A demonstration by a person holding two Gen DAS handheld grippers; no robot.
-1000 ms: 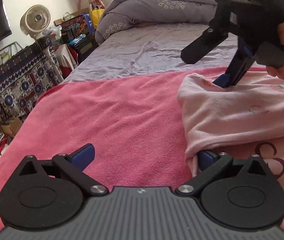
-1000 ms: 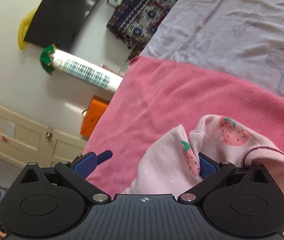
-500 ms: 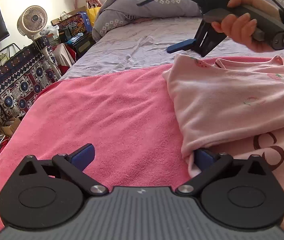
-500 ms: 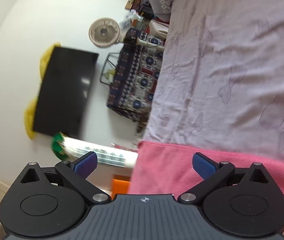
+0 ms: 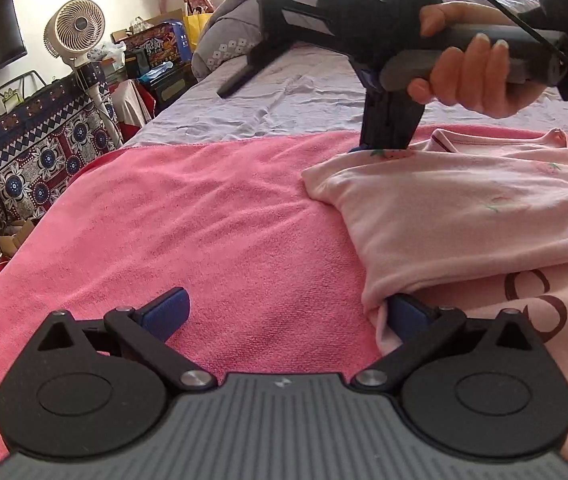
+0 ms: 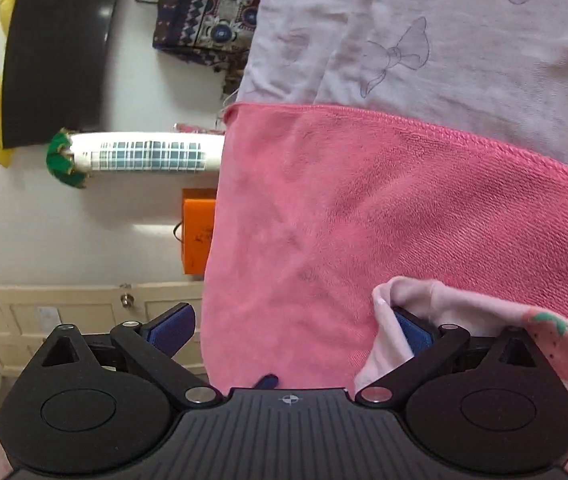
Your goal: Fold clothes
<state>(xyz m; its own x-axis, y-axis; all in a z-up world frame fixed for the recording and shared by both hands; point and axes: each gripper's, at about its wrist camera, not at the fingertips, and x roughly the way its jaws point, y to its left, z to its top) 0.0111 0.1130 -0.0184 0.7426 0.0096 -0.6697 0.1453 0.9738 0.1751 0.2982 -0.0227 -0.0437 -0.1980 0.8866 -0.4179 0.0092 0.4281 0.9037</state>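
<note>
1. So there's a pale pink shirt (image 5: 464, 216) with little strawberry prints lying on a pink towel (image 5: 203, 232) that's spread across a bed, with a lilac sheet (image 5: 284, 96) showing past the towel's far edge.
2. The shirt sits on the right part of the towel and its left side is folded over onto itself, so you get a thick doubled edge facing the bare towel.
3. Left tool (image 5: 288, 314): spread wide. Its right finger is tucked in under the folded layer at the near edge of the shirt, and the left finger (image 5: 167, 312) is just resting out over bare towel. Not pinching anything.
4. Right tool (image 6: 292, 330): also spread wide. Seen from its own camera, the right finger is poked into a fold of the shirt while the left one (image 6: 173, 326) hangs out past the towel's edge.
5. From the left wrist view you can see the right tool pointing down at the far corner of the shirt, with a hand (image 5: 472, 76) wrapped around its handle.
6. Background stuff: a fan (image 5: 77, 32) on a stand and a patterned cloth (image 5: 39, 160) beside the bed, plus a rumpled duvet (image 5: 235, 36) at the far end.
</note>
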